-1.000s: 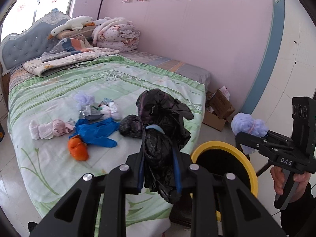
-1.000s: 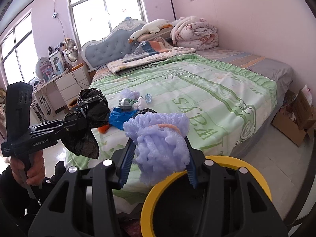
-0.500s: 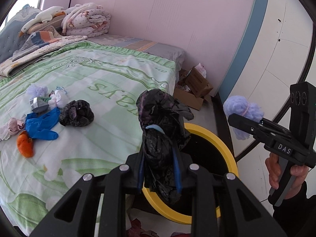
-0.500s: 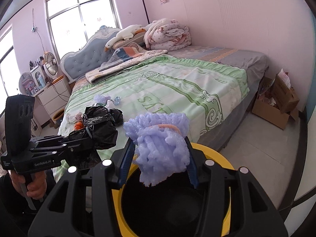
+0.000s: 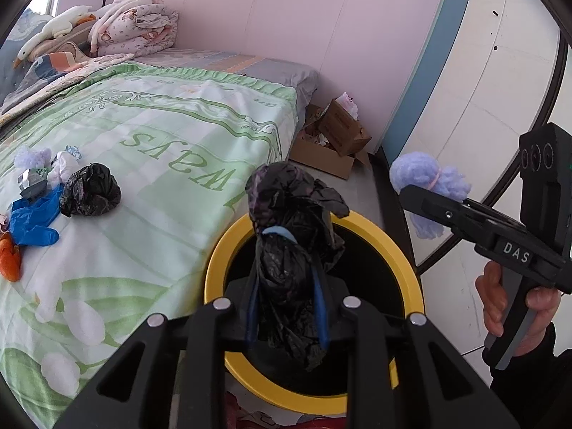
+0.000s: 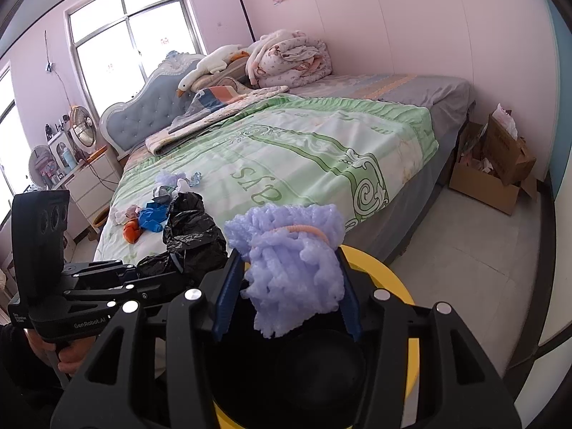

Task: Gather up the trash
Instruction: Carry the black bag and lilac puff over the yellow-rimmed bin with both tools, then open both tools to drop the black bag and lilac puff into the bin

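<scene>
green bedspread [image 6: 304, 150], left claw [image 5: 286, 307] gripping black bag [image 5: 293, 236], "das" right claw [image 6: 286, 296] clasping purple foam [image 6: 289, 254]

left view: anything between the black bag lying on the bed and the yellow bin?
Nothing: in the left wrist view only bare green bedspread lies between the loose black bag and the yellow bin.

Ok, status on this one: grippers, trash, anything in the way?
Left gripper shut on black bag, right gripper on purple foam bundle. Both over the yellow-rimmed bin. Bin mouth unobstructed; more trash on the bed.
</scene>
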Motion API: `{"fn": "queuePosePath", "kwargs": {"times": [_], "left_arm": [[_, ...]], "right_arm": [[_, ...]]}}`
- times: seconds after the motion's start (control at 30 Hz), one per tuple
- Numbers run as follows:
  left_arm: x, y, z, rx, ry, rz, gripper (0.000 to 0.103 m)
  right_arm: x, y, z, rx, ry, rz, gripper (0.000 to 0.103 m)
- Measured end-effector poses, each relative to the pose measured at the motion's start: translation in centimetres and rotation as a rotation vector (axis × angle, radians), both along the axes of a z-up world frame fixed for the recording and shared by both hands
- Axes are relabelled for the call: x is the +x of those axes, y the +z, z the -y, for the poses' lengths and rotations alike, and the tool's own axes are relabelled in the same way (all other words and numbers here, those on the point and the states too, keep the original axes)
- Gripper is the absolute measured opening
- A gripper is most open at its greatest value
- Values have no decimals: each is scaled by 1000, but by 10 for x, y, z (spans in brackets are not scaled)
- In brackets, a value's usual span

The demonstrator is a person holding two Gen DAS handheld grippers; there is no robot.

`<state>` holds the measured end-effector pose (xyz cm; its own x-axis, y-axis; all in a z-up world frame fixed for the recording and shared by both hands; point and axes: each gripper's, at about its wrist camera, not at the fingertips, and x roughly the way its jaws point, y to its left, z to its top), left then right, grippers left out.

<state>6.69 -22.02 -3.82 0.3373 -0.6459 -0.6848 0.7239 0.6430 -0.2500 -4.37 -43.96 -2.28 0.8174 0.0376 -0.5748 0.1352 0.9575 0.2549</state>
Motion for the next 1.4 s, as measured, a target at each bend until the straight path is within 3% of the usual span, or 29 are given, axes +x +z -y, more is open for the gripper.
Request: {"fn": "queuePosePath", "kwargs": {"times": [0.17, 0.4, 0.83, 1.4], "left_arm": [[1, -2, 1, 6, 4, -2, 24], [1, 3, -6, -8, 32, 5, 43], [13, 15, -28, -14, 95, 40, 44], [39, 37, -96, 5, 277, 159, 44]], "right_arm": [[-3, -3, 3, 16, -17, -3, 50], [-2, -2, 7, 30, -40, -6, 60], [2, 5, 4, 31, -39, 19, 61], [45, 25, -35, 5, 51, 48, 63]]}}
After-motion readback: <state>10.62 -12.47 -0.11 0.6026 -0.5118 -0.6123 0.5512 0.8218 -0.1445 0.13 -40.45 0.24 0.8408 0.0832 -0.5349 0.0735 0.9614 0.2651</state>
